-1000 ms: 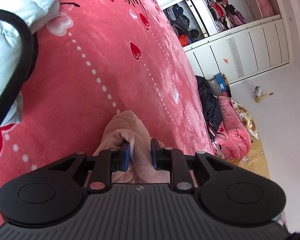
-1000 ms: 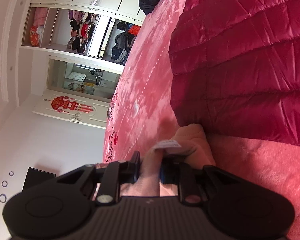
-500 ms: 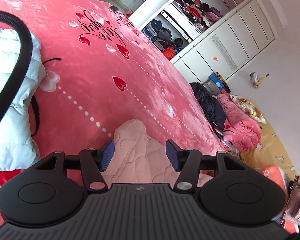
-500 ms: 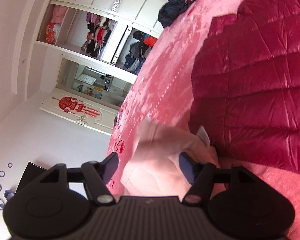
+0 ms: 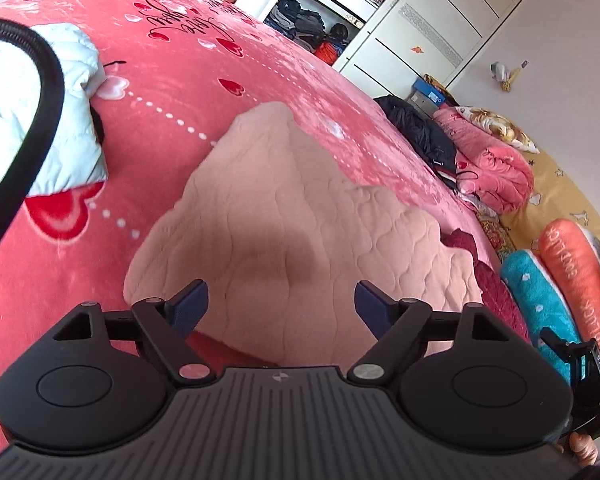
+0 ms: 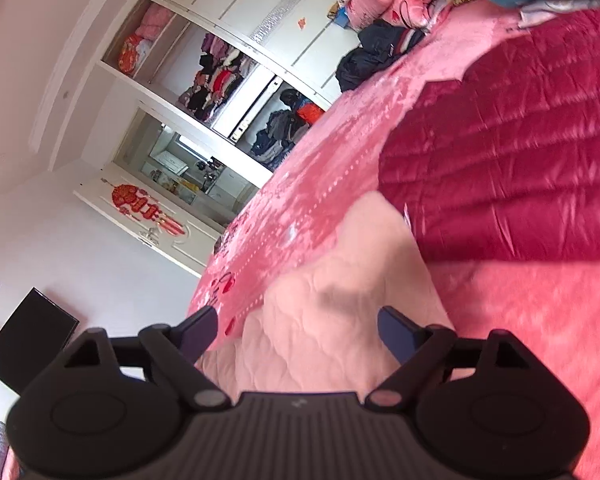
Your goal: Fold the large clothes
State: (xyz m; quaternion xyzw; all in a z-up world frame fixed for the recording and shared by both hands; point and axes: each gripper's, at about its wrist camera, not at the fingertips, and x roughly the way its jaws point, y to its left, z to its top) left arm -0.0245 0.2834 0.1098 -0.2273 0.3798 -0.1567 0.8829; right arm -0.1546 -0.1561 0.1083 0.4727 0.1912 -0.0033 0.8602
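A pale pink quilted garment (image 5: 300,224) lies folded on the red bedspread (image 5: 188,92). My left gripper (image 5: 282,304) hovers at its near edge with its jaws opening wide; the cloth lies below them and neither pad touches it. In the right wrist view the same pale pink garment (image 6: 332,320) lies ahead of my right gripper (image 6: 296,330), whose jaws are also opening with no pad on the cloth. A dark red quilted jacket (image 6: 520,152) lies just beyond the pink garment on the right.
A light blue padded jacket (image 5: 60,120) lies at the left of the bed, crossed by a black cable (image 5: 32,128). Past the bed's edge are a dark jacket (image 5: 420,128), pink bedding (image 5: 492,168), pillows (image 5: 548,300) and an open wardrobe (image 6: 236,92).
Both grippers let go of the pink garment, spread their jaws wide and pulled back from it. The garment now lies spread flat on the bed.
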